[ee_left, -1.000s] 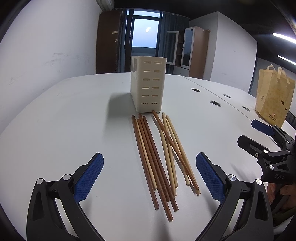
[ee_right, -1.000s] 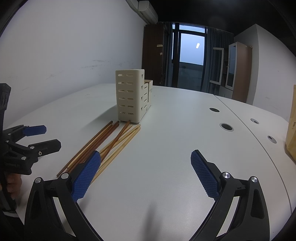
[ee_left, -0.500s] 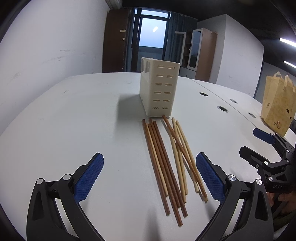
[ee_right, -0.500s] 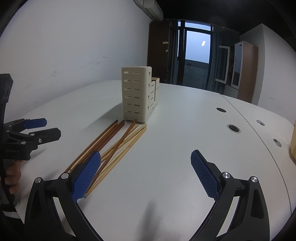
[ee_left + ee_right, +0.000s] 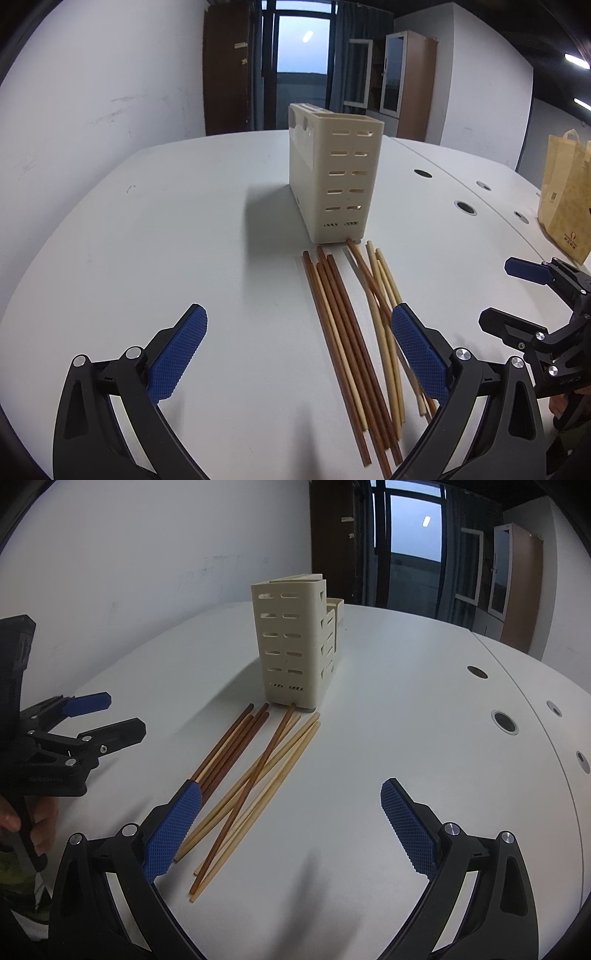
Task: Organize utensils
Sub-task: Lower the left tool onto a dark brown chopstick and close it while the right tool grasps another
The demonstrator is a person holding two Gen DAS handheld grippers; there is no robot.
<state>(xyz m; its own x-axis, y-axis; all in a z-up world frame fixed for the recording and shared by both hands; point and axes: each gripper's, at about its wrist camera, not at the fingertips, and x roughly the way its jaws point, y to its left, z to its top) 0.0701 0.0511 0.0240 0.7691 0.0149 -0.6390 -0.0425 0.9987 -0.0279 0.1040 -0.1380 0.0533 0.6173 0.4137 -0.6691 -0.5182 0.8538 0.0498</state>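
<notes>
Several brown and pale wooden chopsticks (image 5: 354, 332) lie side by side on the white table (image 5: 184, 240), their far ends at the foot of a cream slotted utensil holder (image 5: 334, 177). My left gripper (image 5: 299, 350) is open and empty, just left of the chopsticks' near ends; its right finger overlaps the pale ones. In the right wrist view the chopsticks (image 5: 255, 771) lie ahead to the left, and the holder (image 5: 291, 642) stands behind them. My right gripper (image 5: 291, 827) is open and empty, its left finger over the brown sticks' near ends.
A yellow paper bag (image 5: 565, 195) stands at the table's right edge. Round cable holes (image 5: 505, 722) run along the table's right side. The other gripper shows in each view: the right one (image 5: 524, 295) and the left one (image 5: 99, 720). A white wall runs along the left.
Both grippers have moved forward and to the left, closer to the holder, so the chopsticks have shifted rightward in both views. Both stay open.
</notes>
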